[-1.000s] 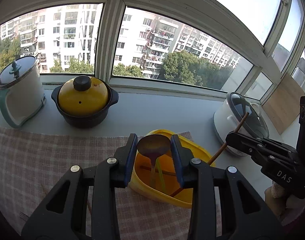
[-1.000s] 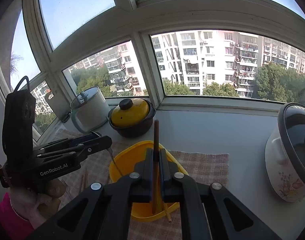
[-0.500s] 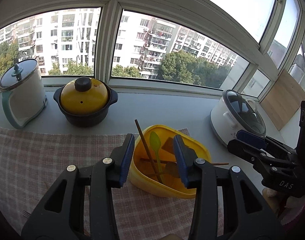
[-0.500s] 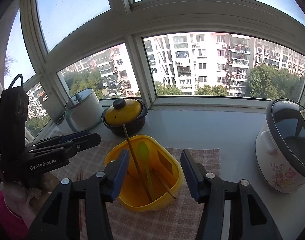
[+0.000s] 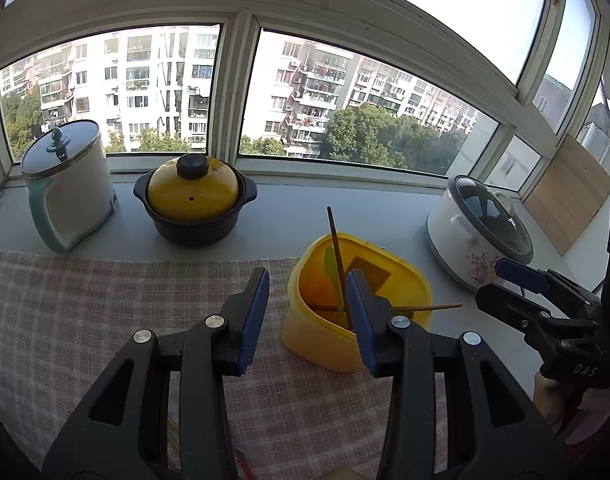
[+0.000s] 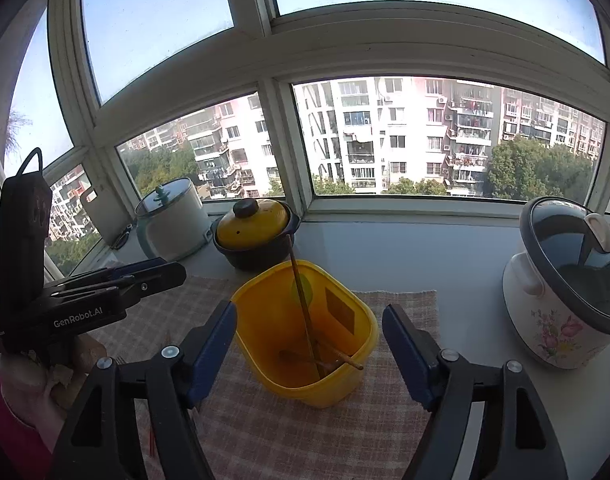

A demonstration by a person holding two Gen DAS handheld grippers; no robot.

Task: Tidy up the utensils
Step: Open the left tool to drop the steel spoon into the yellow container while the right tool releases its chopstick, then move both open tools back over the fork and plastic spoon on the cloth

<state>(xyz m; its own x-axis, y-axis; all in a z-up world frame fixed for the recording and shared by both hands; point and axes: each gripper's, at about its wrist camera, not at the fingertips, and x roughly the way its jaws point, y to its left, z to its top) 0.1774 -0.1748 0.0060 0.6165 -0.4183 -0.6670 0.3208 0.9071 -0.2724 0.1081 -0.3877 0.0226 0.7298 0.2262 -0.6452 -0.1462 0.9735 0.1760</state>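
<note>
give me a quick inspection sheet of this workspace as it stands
surface: checked cloth on a grey sill.
job's things: yellow tub holds a green spoon and brown sticks.
clutter: yellow-lidded pot, white kettle, floral cooker.
grippers: left gripper and right gripper both open, holding nothing.
cables: nothing seen.
surroundings: windows, apartment blocks, trees.

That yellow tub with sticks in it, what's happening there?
A person is tidying utensils with two tongs, one in each hand. The yellow tub sits on a checked cloth and holds a green spoon, a long wooden stick leaning up past the rim, and more wooden pieces at the bottom. Both the left tongs and the right tongs are open and empty right now, near the tub.
</note>
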